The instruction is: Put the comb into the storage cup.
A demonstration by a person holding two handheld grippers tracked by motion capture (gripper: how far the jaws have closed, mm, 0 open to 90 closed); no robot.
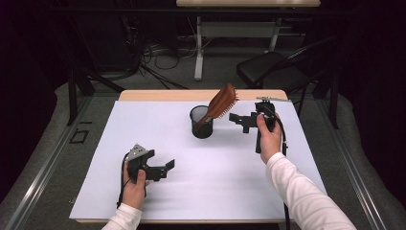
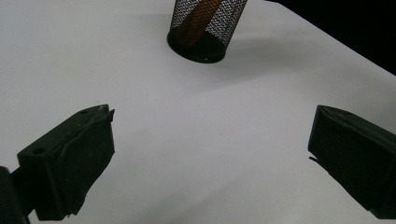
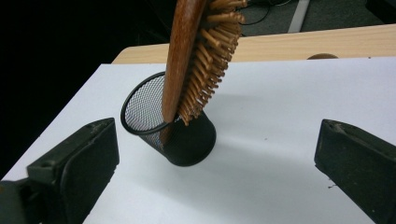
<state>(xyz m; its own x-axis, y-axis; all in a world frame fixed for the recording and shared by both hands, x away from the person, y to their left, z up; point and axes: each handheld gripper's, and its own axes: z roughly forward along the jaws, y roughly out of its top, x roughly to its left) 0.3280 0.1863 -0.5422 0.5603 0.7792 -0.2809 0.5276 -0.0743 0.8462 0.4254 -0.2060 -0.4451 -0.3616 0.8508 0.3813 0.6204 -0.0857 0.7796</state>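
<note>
A black mesh cup [image 1: 201, 122] stands upright near the middle of the white table sheet [image 1: 158, 124]. A wooden hairbrush [image 1: 221, 102] rests handle-down in it, its bristled head leaning out to the right. The cup [image 3: 168, 128] and the hairbrush [image 3: 187, 60] show close up in the right gripper view. My right gripper [image 1: 238, 120] is open just right of the cup, pointing at it, holding nothing. My left gripper [image 1: 165, 169] is open low over the sheet at the front left, empty. The cup [image 2: 205, 28] stands far ahead of it.
The wooden table edge [image 1: 158, 95] runs behind the sheet. Beyond it stand a black chair [image 1: 273, 67], a second table's white leg [image 1: 198, 48] and loose cables on the floor. Bare sheet spreads at the left and front.
</note>
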